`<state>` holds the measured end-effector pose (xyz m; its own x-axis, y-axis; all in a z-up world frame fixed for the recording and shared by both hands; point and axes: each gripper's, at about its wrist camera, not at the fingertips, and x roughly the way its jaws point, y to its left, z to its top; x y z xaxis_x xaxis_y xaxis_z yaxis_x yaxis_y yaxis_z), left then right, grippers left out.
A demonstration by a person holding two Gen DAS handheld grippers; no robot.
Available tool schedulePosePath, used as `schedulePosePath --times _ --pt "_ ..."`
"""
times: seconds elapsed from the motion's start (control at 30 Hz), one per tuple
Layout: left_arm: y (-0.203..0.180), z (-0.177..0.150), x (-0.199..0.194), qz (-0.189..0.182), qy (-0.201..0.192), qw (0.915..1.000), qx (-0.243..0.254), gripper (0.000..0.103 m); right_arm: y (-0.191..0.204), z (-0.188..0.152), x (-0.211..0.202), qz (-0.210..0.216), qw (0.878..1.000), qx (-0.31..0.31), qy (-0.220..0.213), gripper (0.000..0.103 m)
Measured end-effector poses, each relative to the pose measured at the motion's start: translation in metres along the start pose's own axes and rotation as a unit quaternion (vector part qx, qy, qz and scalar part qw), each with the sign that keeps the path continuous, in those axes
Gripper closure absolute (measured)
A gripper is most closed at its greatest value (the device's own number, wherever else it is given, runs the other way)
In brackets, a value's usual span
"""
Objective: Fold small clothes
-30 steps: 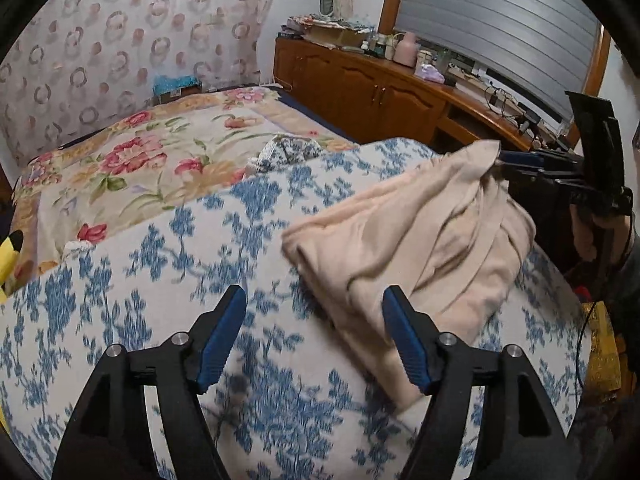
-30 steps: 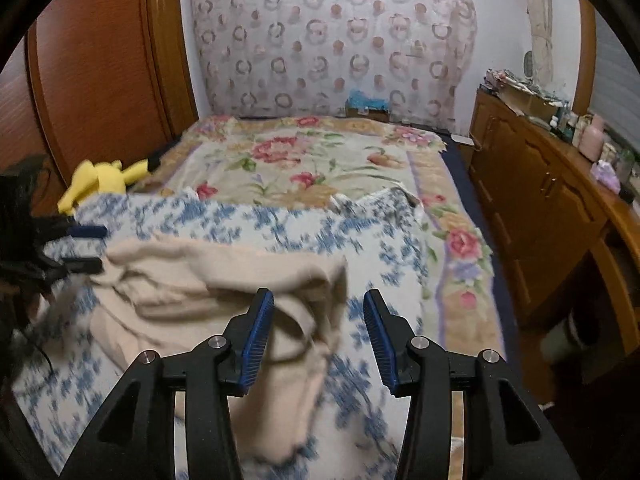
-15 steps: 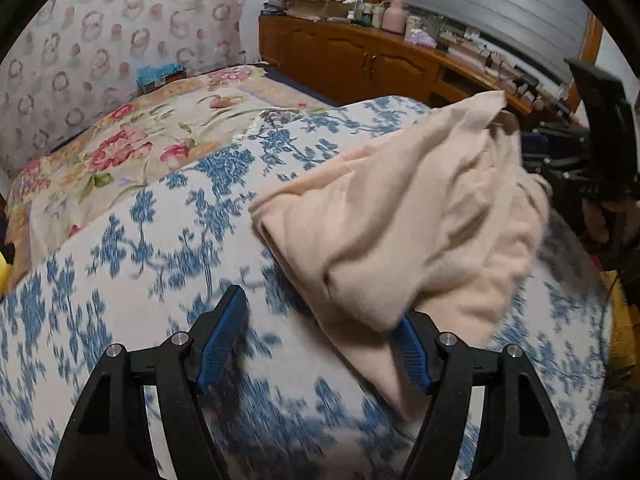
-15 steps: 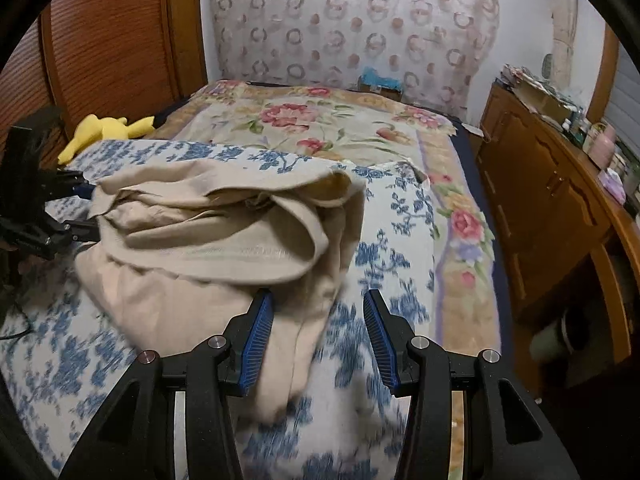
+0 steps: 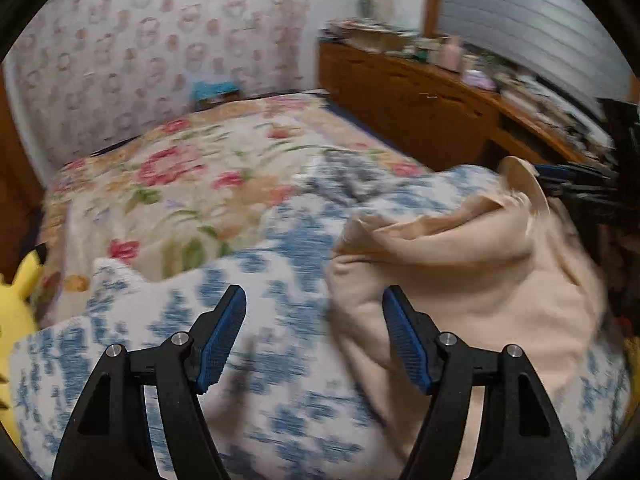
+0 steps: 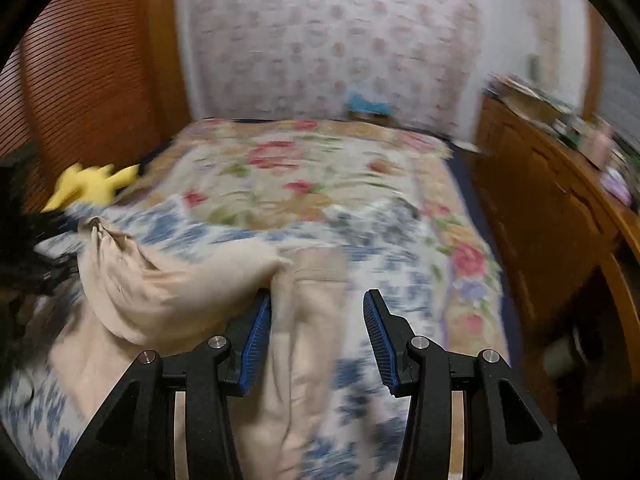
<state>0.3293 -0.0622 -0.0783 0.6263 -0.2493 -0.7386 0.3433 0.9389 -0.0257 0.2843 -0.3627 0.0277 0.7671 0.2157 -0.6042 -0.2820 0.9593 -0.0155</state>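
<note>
A crumpled beige garment lies bunched on the blue-and-white floral blanket; it also shows in the right wrist view. My left gripper is open and empty, with the garment's edge by its right finger. My right gripper is open, with a strip of the garment lying between its fingers and a fold draped over the left finger. Each gripper shows dark at the edge of the other's view. Both views are motion-blurred.
A flowered bedspread covers the far bed. A yellow plush toy lies at the bed's left side and also shows in the left wrist view. A wooden dresser with clutter runs along the right. A wooden wardrobe stands left.
Both grippers have swung across the bed, blurring the views. The garment has shifted and bunched up, with one corner lifted near each far gripper. Both jaws stay open.
</note>
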Motion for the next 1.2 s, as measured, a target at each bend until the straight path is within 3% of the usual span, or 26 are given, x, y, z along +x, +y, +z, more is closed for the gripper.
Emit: schedulePosePath --times 0.13,0.3,0.43,0.53,0.73,1.03,1.1,1.2 --pt "0.016 -0.003 -0.001 -0.003 0.001 0.9996 -0.028 0.031 -0.018 -0.005 -0.003 -0.025 0.999 0.031 0.008 0.055" --pt "0.01 -0.009 -0.007 -0.032 0.002 0.999 -0.03 0.031 -0.012 -0.014 -0.023 -0.016 0.999 0.038 0.011 0.054" --pt "-0.004 -0.011 -0.007 -0.061 0.01 0.9978 -0.024 0.031 -0.001 -0.013 -0.029 0.021 0.999 0.042 0.019 0.035" --pt "-0.011 -0.015 -0.003 -0.074 0.021 0.9969 -0.018 0.031 0.004 -0.017 -0.031 0.042 0.998 0.035 0.026 0.03" --pt "-0.016 -0.022 0.01 -0.084 0.044 0.9953 -0.02 0.031 -0.01 -0.021 -0.005 0.038 0.996 0.05 0.068 0.029" --pt "-0.021 -0.022 0.013 -0.087 0.04 0.9952 -0.017 0.031 -0.02 -0.012 0.008 0.071 0.992 0.064 0.08 0.029" --pt "-0.022 -0.021 0.014 -0.093 0.039 0.9948 -0.013 0.039 -0.018 -0.01 0.01 0.076 0.992 0.053 0.083 0.03" --pt "-0.024 -0.018 0.017 -0.109 0.04 0.9931 -0.015 0.053 -0.012 -0.009 0.021 0.084 0.992 0.038 0.085 0.041"
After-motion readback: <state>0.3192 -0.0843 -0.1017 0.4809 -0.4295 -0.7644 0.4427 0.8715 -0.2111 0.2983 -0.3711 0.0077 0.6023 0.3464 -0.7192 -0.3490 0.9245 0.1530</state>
